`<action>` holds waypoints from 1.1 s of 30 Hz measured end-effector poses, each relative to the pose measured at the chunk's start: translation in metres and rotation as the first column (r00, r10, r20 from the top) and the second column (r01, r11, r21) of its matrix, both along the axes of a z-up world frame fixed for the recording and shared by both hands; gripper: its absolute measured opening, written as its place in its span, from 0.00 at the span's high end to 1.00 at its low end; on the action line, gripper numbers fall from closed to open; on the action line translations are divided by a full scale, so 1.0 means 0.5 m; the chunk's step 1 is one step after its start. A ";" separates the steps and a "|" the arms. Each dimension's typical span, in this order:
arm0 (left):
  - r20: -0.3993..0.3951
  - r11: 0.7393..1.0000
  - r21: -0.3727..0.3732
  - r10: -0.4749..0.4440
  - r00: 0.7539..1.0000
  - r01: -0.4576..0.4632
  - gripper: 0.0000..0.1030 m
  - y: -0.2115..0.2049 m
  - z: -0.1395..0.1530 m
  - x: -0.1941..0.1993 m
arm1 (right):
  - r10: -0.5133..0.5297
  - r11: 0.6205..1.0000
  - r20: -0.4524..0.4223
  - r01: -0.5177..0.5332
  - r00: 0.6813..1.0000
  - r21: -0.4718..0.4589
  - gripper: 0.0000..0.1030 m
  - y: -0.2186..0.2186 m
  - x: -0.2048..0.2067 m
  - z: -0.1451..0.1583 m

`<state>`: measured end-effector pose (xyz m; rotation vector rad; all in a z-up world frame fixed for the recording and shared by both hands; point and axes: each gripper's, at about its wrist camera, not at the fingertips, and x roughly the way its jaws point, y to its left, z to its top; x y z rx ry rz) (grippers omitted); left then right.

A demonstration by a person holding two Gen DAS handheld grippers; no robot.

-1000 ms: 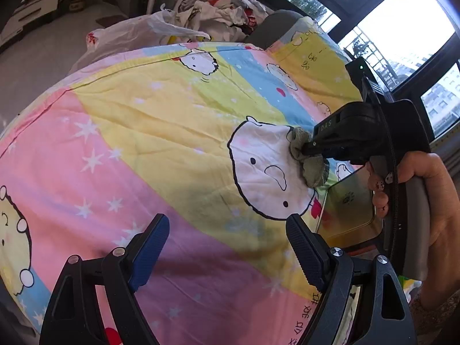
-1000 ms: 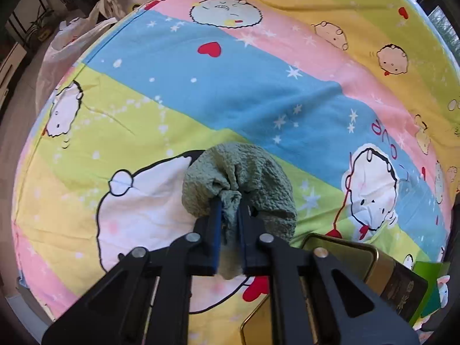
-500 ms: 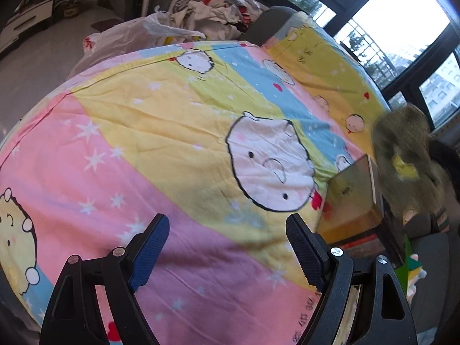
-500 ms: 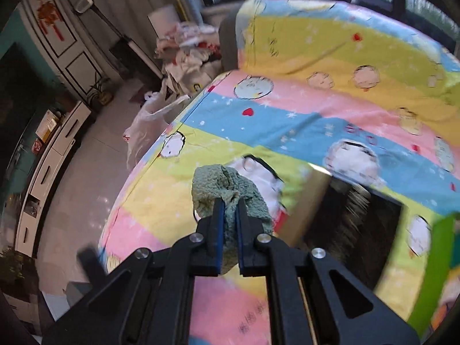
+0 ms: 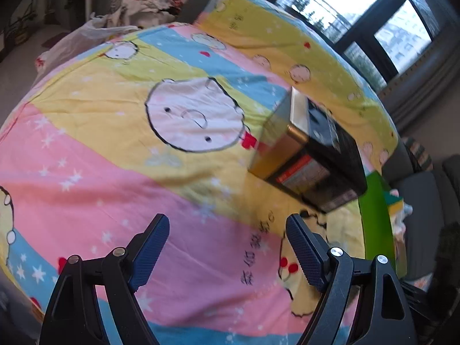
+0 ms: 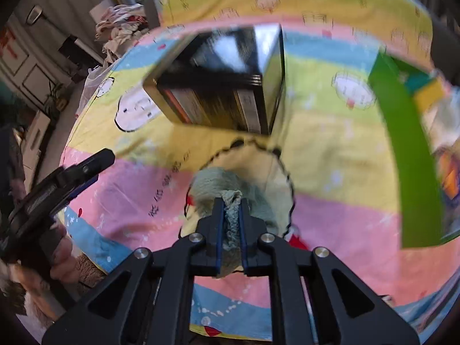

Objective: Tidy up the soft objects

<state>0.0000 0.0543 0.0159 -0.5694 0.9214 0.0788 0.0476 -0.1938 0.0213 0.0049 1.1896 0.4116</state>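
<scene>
1. Right tool pinches a bunched green cloth between its pads; the jaws have just been opening a little, yet the cloth is not let go and hangs above the pink and yellow bedspread.
2. Left tool stands wide apart and empty over the same bedspread.
3. Beyond the cloth sits an open dark tin; a green box lies to the right.
4. Judged from this, the cloth is picked up but not yet stowed, so placing remains.
</scene>
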 end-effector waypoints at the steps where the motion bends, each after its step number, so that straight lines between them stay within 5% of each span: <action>1: -0.010 1.000 0.007 -0.019 1.000 0.019 0.19 -0.012 -0.002 -0.001 | -0.020 1.000 -0.016 0.021 1.000 0.023 0.77 -0.007 0.006 -0.010; 3: -0.020 0.998 0.017 -0.063 0.998 0.063 0.19 -0.037 -0.003 -0.004 | -0.075 0.995 -0.023 0.077 0.997 0.065 0.37 -0.024 0.008 -0.012; 4: -0.021 0.996 0.015 -0.091 0.996 0.091 0.19 -0.052 -0.002 -0.007 | -0.108 0.990 -0.002 0.108 0.994 0.091 0.31 -0.041 0.003 -0.004; 7: -0.006 0.986 -0.006 -0.165 0.986 0.165 0.19 -0.090 0.004 -0.015 | -0.172 0.977 0.043 0.165 0.984 0.133 0.22 -0.081 -0.006 0.014; 9: -0.003 0.972 -0.021 -0.232 0.973 0.232 0.19 -0.127 0.003 -0.015 | -0.197 0.966 -0.009 0.196 0.980 0.171 0.19 -0.100 0.000 0.000; 13: -0.030 0.936 -0.044 -0.351 0.936 0.350 0.40 -0.197 -0.013 -0.010 | -0.163 0.961 -0.083 0.177 0.983 0.212 0.19 -0.088 -0.004 -0.038; 17: -0.078 0.911 -0.042 -0.413 0.908 0.411 0.62 -0.243 -0.039 0.010 | -0.126 0.945 -0.160 0.167 0.979 0.282 0.32 -0.074 0.000 -0.075; 21: -0.088 0.879 -0.071 -0.477 0.875 0.472 0.77 -0.275 -0.056 0.026 | -0.104 0.945 -0.172 0.151 0.980 0.289 0.76 -0.058 0.003 -0.105; 28: -0.002 0.827 0.039 -0.561 0.828 0.561 0.78 -0.361 0.025 0.041 | -0.183 0.901 -0.090 0.204 0.979 0.384 0.80 -0.128 -0.004 -0.034; 33: 0.137 0.755 0.092 -0.656 0.742 0.650 0.78 -0.465 0.124 0.070 | -0.327 0.863 0.069 0.267 0.943 0.429 0.80 -0.233 -0.014 0.081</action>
